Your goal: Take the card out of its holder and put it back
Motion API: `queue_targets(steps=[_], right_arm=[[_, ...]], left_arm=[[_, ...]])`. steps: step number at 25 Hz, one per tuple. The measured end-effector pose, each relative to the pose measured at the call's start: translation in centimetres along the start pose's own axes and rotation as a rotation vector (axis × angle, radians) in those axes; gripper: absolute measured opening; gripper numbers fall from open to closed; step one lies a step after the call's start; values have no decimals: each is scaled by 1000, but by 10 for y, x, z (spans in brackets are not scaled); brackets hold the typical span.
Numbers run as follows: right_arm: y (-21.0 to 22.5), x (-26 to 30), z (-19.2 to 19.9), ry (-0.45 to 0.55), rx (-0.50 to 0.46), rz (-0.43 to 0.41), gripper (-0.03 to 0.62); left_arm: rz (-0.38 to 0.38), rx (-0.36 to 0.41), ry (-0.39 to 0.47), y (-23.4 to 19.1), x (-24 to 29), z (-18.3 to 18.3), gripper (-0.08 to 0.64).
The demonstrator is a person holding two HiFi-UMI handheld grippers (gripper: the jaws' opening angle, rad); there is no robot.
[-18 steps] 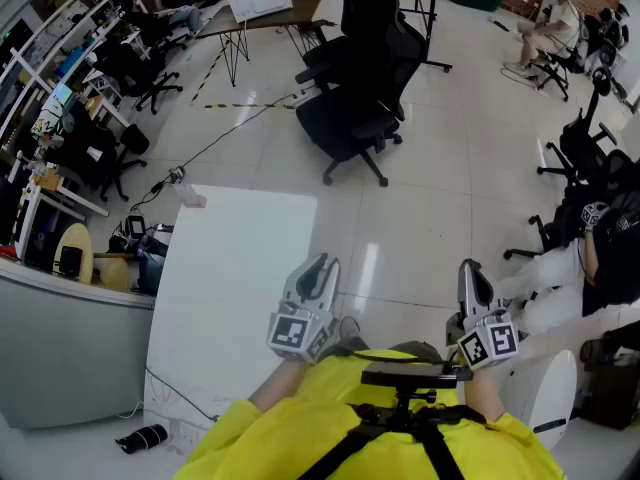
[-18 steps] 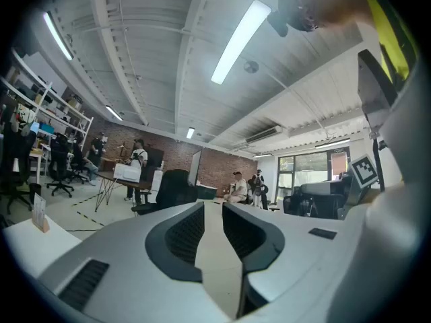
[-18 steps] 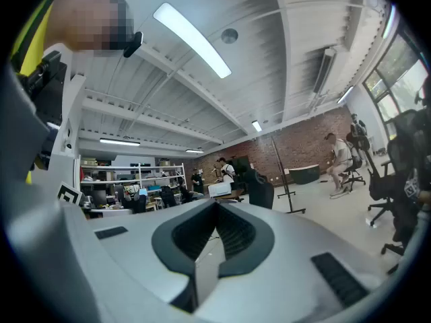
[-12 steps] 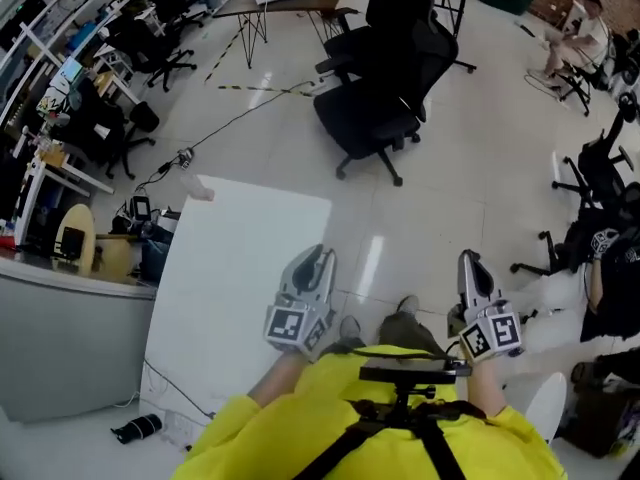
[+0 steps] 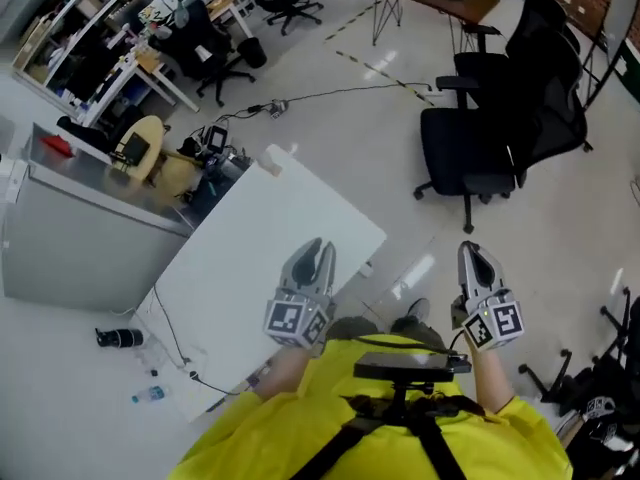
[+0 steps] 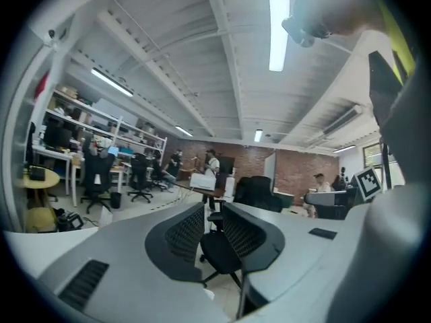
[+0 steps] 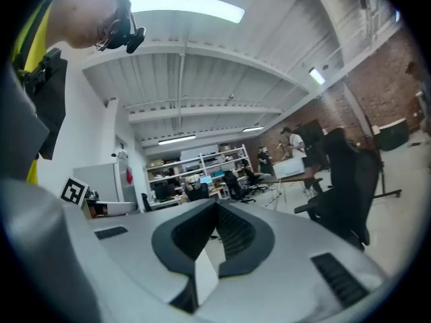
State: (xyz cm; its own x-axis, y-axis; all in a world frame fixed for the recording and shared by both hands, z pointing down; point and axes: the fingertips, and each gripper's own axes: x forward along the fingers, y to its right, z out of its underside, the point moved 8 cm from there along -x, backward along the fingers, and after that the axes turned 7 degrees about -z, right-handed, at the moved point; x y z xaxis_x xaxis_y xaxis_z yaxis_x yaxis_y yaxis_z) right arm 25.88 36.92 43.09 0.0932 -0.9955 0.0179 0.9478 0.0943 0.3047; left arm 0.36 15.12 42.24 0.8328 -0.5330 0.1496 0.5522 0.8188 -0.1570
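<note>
Near the body: nothing held, no card in sight

Close to the person's chest, the left gripper (image 5: 317, 248) has its jaws slightly parted on nothing, and the right gripper (image 5: 470, 252) is closed and empty. Neither card nor holder appears in any view. A good start is probably to face the white table (image 5: 255, 263) at left and find the holder before reaching

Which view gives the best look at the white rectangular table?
The head view: the white rectangular table shows nearly whole from above, all four edges traceable. The left gripper view looks out across the room and shows none of it. The right gripper view shows only a white sliver low between the jaws, possibly the table; I cannot tell.
</note>
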Motion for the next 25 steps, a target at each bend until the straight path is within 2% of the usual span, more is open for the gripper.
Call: queue_targets(steps=[4,7,9,12,15,18,23,25], right_arm=[[30,94,-9,-74,-6,-205,6],[8,154,-18,-91,-69,-350,6],[-7,192,-13,-117,-34,-422,6],[-28,247,2,-170,19,-490,6],[-56,298,15,-226,27,-530,6],[-81,345,35,-292,27,-562,8],[-115,414,73,-345,-47,-568,9],[-125,441,94,-383,-61,-578,75]], left_arm=[[-225,-17,69,-14,0,-13,83],[-379,-12,69,-44,-11,-11,83],[-467,-28,74,-68,-15,-9,83],[-561,-49,91,-102,-18,-9,83],[-606,-70,87,-145,-15,-11,83],[-614,-96,70,-185,-11,-6,83],[-607,-121,80,-239,1,-2,83],[-627,-134,71,-260,4,2,83]])
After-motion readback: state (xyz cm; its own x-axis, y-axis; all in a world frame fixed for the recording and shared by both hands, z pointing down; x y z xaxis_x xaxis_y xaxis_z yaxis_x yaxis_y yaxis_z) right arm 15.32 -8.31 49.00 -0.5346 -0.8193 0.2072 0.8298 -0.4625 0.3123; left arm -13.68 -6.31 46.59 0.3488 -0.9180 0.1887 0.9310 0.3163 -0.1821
